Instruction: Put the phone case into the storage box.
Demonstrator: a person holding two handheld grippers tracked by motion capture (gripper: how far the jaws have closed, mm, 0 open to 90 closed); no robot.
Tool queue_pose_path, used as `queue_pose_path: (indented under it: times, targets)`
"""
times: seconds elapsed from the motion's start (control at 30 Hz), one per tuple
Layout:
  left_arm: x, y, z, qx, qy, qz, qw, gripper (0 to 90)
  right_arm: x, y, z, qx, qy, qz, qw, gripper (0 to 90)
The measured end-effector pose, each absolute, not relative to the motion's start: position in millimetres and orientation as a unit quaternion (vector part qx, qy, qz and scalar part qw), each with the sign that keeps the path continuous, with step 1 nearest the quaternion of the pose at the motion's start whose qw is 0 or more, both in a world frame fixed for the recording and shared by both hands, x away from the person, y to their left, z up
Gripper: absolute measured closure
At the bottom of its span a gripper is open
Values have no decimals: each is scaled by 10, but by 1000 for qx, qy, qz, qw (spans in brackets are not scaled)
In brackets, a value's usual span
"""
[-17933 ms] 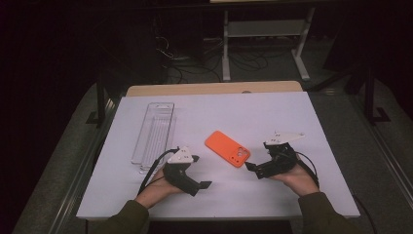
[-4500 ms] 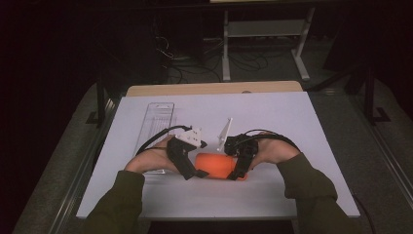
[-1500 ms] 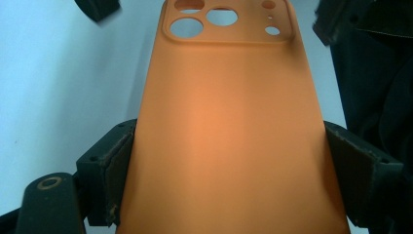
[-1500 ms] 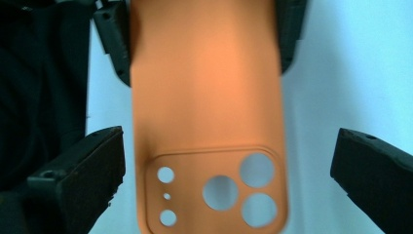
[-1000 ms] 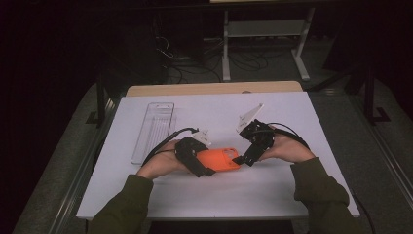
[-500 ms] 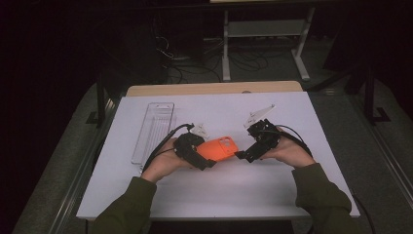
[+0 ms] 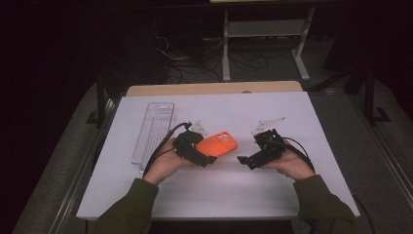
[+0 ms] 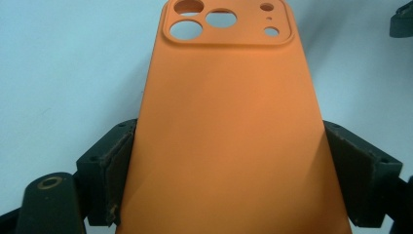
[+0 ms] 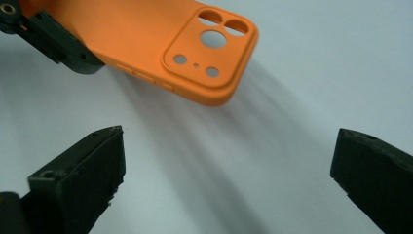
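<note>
From the high view we see a white table (image 7: 311,195) with the person's two sleeved forearms coming in from the bottom edge. The left gripper (image 7: 207,157) grasps an orange phone case (image 7: 217,144) near the middle of the table, the case's camera end pointing toward the right gripper (image 7: 242,160), which sits just beside it with a gap between them. A clear plastic tray (image 7: 153,129) lies on the table to the left of the left hand (image 7: 165,165), its long side running away from the person. In the left gripper view we look down the orange phone case (image 8: 229,131), back side up, its camera cut-outs at the far end; the two black jaws press against its long edges, one on each side, so the left gripper (image 8: 229,175) is clamped on the case above the white table (image 8: 58,73). In the right gripper view we find the right gripper (image 9: 226,161) released, its jaws spread wide with bare white table (image 9: 302,73) between them, and ahead of it the camera end of the orange phone case (image 9: 156,34), raised off the surface and casting a soft shadow, held by the left gripper (image 9: 53,41) at the upper left.
</note>
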State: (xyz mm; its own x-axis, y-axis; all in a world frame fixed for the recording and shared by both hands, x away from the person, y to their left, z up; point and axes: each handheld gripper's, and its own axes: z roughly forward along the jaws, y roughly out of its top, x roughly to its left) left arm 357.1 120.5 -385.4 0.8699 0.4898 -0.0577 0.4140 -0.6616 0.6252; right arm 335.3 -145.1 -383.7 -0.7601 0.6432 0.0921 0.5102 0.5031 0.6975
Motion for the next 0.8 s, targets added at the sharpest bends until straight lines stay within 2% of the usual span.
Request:
queue_pose_path:
  times: [0.1,0.67,0.8]
  targets:
    - [3560,1202,-3862,901,262,59,340,154,3294,-1492,-3884,342,853,380,105,0]
    - [3584,1260,-3846,882,301,75,354,154,3286,-1512,-4081,394,811,417,114,7]
    - [3582,1262,-3836,880,302,79,357,154,3295,-1470,-4130,391,812,411,136,7]
